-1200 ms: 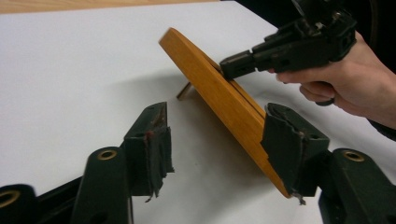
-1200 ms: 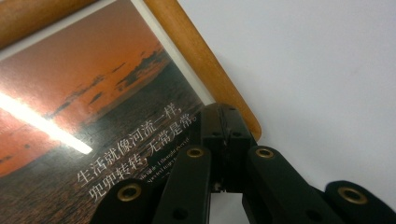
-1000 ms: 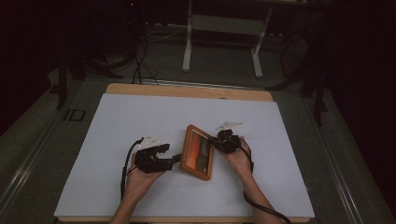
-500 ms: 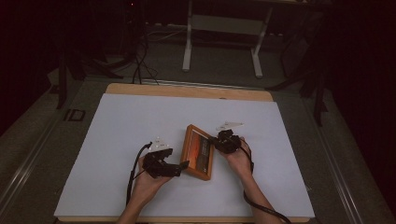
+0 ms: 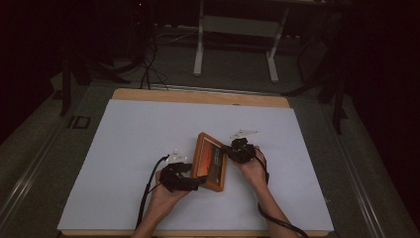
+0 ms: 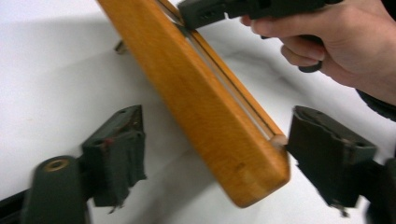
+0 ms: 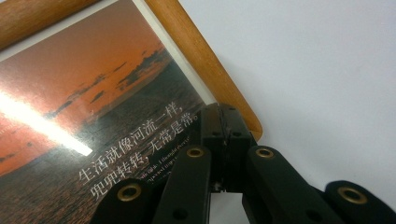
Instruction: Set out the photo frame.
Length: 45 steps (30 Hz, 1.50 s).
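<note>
A wooden picture frame (image 5: 210,161) with a sunset photo (image 7: 93,93) sits on the white table, its face turned toward the right hand. My left gripper (image 5: 195,183) is at the frame's near corner. In the left gripper view its jaws (image 6: 215,126) straddle that corner (image 6: 252,177). They have just been closing a little; the right pad touches the wood and the left pad stands apart. My right gripper (image 5: 229,150) is shut with nothing between its jaws. Its tip (image 7: 225,112) rests on the photo's face beside the frame's rail. It also appears in the left gripper view (image 6: 205,11).
A white sheet (image 5: 138,144) covers the wooden table (image 5: 198,96). Black cables trail from both grippers toward the near edge (image 5: 148,198). Beyond the table stand a white desk frame (image 5: 200,44) and floor cables in the dark.
My left hand has moved right and a little down, from beside the frame to its near corner, and its jaws now straddle that corner. The right hand and the frame have stayed put.
</note>
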Available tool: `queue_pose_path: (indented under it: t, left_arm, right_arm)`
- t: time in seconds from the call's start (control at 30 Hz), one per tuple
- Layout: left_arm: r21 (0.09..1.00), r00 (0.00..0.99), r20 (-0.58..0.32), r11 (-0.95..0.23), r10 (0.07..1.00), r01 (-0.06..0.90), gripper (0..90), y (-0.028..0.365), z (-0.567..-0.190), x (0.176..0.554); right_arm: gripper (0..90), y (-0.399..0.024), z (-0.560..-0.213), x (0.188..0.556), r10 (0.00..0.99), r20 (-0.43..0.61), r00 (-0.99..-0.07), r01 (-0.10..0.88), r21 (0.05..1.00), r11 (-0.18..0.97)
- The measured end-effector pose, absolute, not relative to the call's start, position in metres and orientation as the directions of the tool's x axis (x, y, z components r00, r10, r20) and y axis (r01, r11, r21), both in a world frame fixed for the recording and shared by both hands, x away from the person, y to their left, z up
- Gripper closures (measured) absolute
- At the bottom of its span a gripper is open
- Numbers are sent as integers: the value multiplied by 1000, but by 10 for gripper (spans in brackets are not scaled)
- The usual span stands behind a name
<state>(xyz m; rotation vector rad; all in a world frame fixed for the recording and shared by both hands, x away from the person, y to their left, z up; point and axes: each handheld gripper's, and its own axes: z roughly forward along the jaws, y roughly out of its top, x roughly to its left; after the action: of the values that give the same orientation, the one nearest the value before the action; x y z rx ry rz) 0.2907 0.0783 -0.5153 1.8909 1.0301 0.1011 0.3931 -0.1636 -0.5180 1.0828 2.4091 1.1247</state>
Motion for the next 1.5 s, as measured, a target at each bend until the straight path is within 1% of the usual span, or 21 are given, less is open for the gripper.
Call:
queue_pose_path:
  t: [0.07,0.1,0.23,0.27,0.4,0.53,0.83,1.03,1.27,1.3,1.43,1.47,1.5]
  left_arm:
    - [768,641,-328,-199,694,609,243,76,-515,291]
    - [767,639,-333,-196,693,611,282,75,-515,291]
    - [758,638,-353,-190,684,623,392,72,-515,292]
    - [758,638,-353,-190,684,623,402,72,-515,292]
    - [740,626,-386,-178,677,649,422,72,-516,295]
    - [732,618,-400,-169,677,659,436,72,-515,296]
    - [730,604,-402,-157,688,665,459,70,-514,296]
    - [741,615,-380,-171,691,650,485,66,-510,296]
    - [754,629,-352,-188,693,630,505,60,-506,294]
    - [758,632,-341,-194,696,623,508,58,-504,293]
    - [768,640,-316,-207,701,606,523,54,-501,289]
    - [768,640,-316,-207,701,606,533,54,-501,289]
    - [765,634,-333,-193,698,614,553,51,-500,288]
  right_arm:
    - [900,-164,-518,393,727,66,-683,516,749,416]
    - [900,-164,-518,393,728,67,-682,516,750,414]
    - [900,-164,-519,393,728,70,-682,514,754,409]
    - [900,-164,-519,393,728,70,-682,514,754,409]
    - [900,-164,-519,392,724,63,-686,507,756,415]
    - [900,-165,-519,392,720,58,-692,501,756,421]
    - [900,-165,-518,389,718,34,-695,490,753,439]
    - [897,-171,-516,385,716,22,-697,478,760,441]
    - [837,-180,-506,374,706,12,-709,452,776,441]
    - [794,-184,-500,369,691,11,-722,439,780,447]
    - [732,-191,-486,359,667,-15,-745,404,786,468]
    - [732,-191,-486,359,667,-15,-745,404,786,468]
    - [695,-196,-478,353,650,-21,-759,385,791,475]
